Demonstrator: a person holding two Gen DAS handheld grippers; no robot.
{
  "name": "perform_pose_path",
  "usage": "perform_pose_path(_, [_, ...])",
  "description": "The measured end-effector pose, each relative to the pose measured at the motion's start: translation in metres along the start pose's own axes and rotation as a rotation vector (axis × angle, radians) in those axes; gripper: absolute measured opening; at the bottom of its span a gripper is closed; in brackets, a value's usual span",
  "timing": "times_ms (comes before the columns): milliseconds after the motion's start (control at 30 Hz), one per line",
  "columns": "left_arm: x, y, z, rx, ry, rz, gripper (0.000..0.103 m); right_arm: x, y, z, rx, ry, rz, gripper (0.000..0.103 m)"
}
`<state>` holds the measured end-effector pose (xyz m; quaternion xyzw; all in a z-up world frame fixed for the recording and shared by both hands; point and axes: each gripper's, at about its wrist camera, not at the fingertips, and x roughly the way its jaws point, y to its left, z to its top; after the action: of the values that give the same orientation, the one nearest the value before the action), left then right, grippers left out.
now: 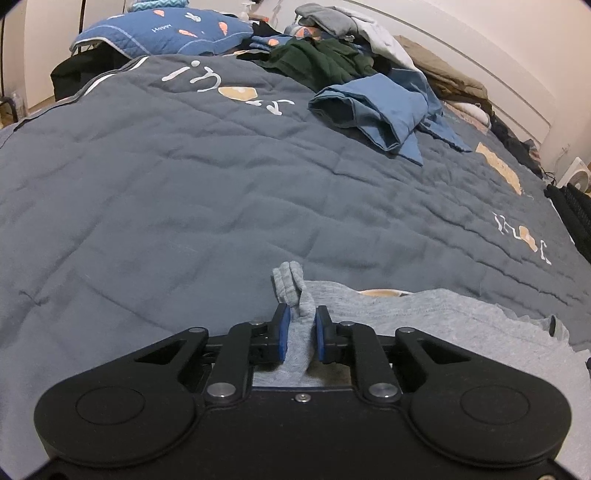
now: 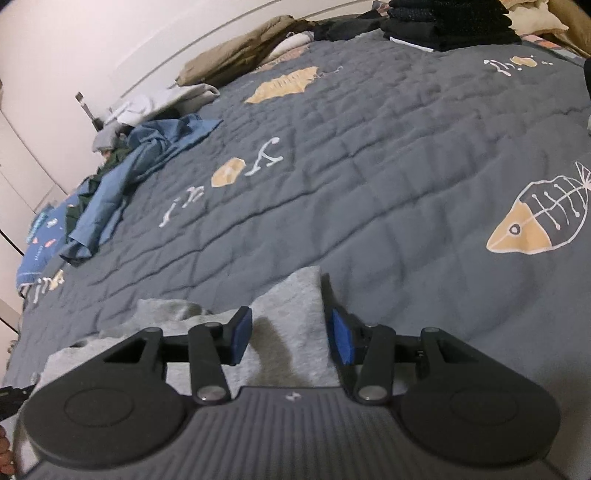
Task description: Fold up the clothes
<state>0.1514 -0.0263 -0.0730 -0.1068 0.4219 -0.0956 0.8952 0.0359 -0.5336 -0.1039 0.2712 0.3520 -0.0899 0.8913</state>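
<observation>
A light grey garment [image 1: 406, 314] lies on the near edge of the grey quilted bedspread [image 1: 184, 184]. In the left wrist view my left gripper [image 1: 301, 317] is shut on a bunched fold of it, and a ribbed grey end sticks up past the blue pads. In the right wrist view a corner of the same grey garment [image 2: 295, 295] lies flat between the fingers of my right gripper [image 2: 290, 325]. That gripper stands open, its pads apart from the cloth on both sides.
A crumpled blue garment [image 1: 376, 110] and a dark green one [image 1: 314, 62] lie at the far side of the bed, near a blue pillow [image 1: 159, 33]. A stack of folded black clothes [image 2: 450, 22] and a tan blanket [image 2: 240, 55] sit along the wall.
</observation>
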Motion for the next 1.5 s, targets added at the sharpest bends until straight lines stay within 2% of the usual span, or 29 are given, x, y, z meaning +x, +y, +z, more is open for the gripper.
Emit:
perform_pose_path(100, [0.001,0.001,0.000,-0.004,0.003,-0.005,0.015,0.002,0.004,-0.003,-0.022,-0.019,0.007,0.045])
perform_pose_path(133, [0.001,0.001,0.000,-0.005,0.000,-0.005,0.015,0.001,0.006,-0.004,-0.026,-0.030,0.003,0.039])
perform_pose_path(233, [-0.001,0.002,0.000,-0.006,-0.020,0.000,0.010,0.001,0.005,-0.002,0.007,-0.038,0.007,0.008])
perform_pose_path(700, [-0.031,0.001,0.025,-0.061,-0.220,-0.013,0.006,-0.028,0.012,0.025,0.101,-0.233,0.098,0.001])
perform_pose_path(867, [-0.026,-0.001,0.029,-0.053,-0.224,-0.015,0.006,-0.019,0.011,0.031,0.108,-0.240,0.096,0.001])
perform_pose_path(1100, [0.005,-0.001,0.025,-0.021,-0.147,0.018,0.006,0.015,0.005,0.024,0.093,-0.164,0.042,0.001])
perform_pose_path(1167, [0.009,0.001,0.021,-0.019,-0.133,0.052,0.008,0.020,0.006,0.020,0.054,-0.146,0.026,0.003])
perform_pose_path(1233, [0.010,0.006,0.020,-0.033,-0.125,0.062,0.016,0.021,0.009,0.020,0.012,-0.133,0.008,0.005])
perform_pose_path(1300, [0.002,0.011,0.021,-0.046,-0.154,0.083,0.026,0.014,0.011,0.023,-0.008,-0.130,-0.002,0.008])
perform_pose_path(1367, [-0.008,0.018,0.024,-0.080,-0.180,0.088,0.034,0.001,0.013,0.028,-0.015,-0.163,-0.015,0.015])
perform_pose_path(1400, [-0.014,0.021,0.025,-0.101,-0.189,0.077,0.035,-0.007,0.015,0.030,-0.020,-0.182,-0.022,0.018])
perform_pose_path(1467, [-0.026,0.024,0.026,-0.124,-0.199,0.052,0.035,-0.022,0.020,0.032,-0.035,-0.216,-0.034,0.036])
perform_pose_path(1500, [-0.031,0.023,0.026,-0.125,-0.201,0.037,0.035,-0.029,0.024,0.031,-0.045,-0.223,-0.033,0.039])
